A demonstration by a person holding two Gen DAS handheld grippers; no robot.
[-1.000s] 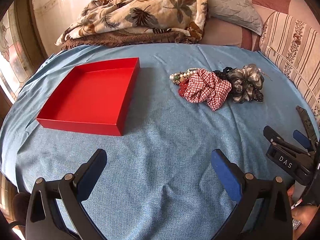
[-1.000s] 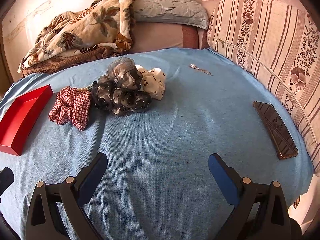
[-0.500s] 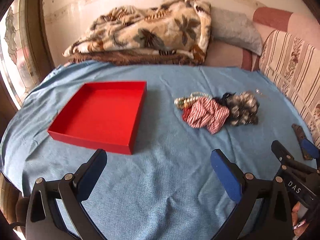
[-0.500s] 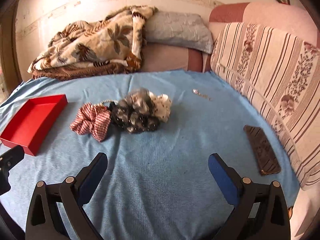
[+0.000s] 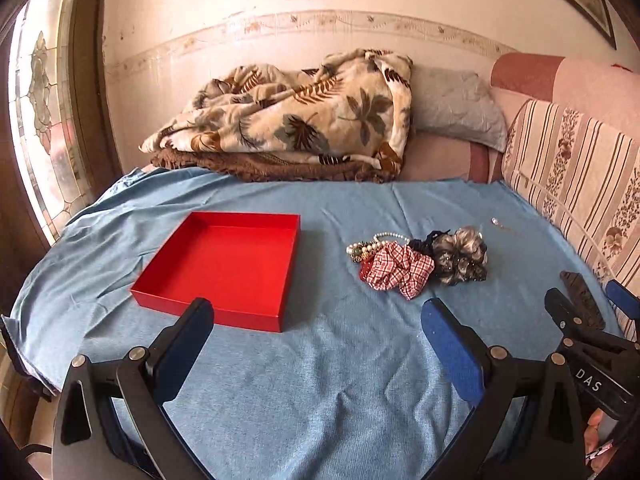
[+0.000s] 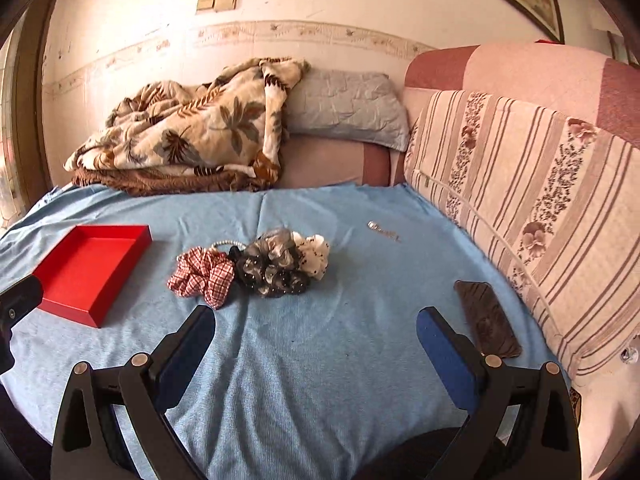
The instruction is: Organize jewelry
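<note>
1. Left gripper (image 5: 316, 344) and right gripper (image 6: 316, 344): jaws spread, nothing between them, both hovering over the blue sheet (image 6: 304, 360), well short of the pile; likely lining up a first pick.
2. One red tray (image 5: 224, 260), empty, at 10 o'clock in the left view; probably the drop spot.
3. Pile at 1 o'clock, touching: one plaid scrunchie (image 5: 398, 270), one grey-black scrunchie (image 5: 460, 256), one white dotted scrunchie (image 6: 314, 254), pearl strands (image 5: 374, 242), count unclear.
4. One small silver piece (image 6: 382, 231) lies apart, beyond the pile.
</note>
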